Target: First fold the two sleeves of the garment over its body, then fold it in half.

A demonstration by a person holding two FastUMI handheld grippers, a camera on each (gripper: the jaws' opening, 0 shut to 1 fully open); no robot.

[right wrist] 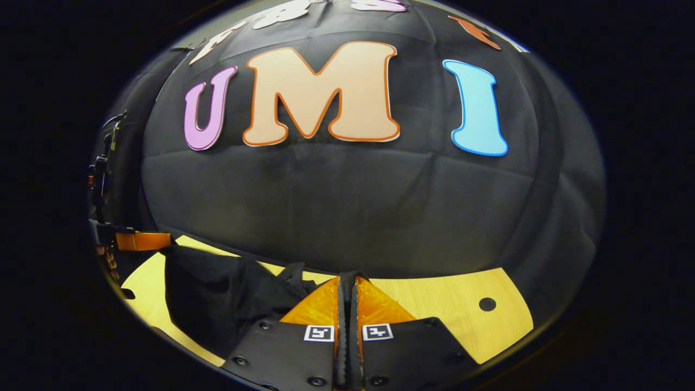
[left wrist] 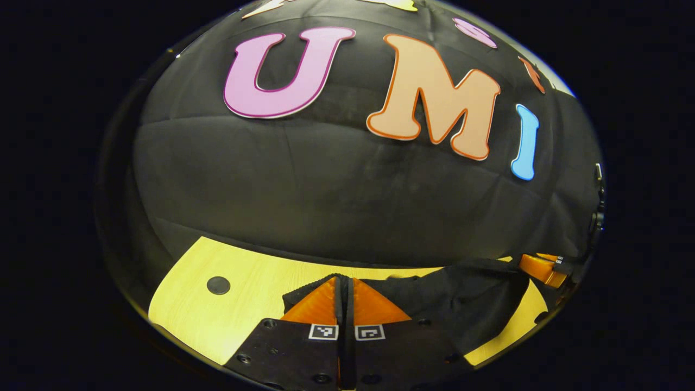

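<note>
Two grippers are working one black garment [left wrist: 461,304] lying on the one wooden table [left wrist: 239,309]. The left gripper [left wrist: 344,282] and right gripper [right wrist: 347,282] are each pinching its edge, jaws closed.

Your left tool [left wrist: 344,288] carries two wedge-shaped fingers bolted to flat black plates studded with round screws, and each plate wears a small square black-and-white marker near the inner edge. Your right tool [right wrist: 347,288] is built the same: twin wedges, black screwed plates, a pair of square markers.
</note>
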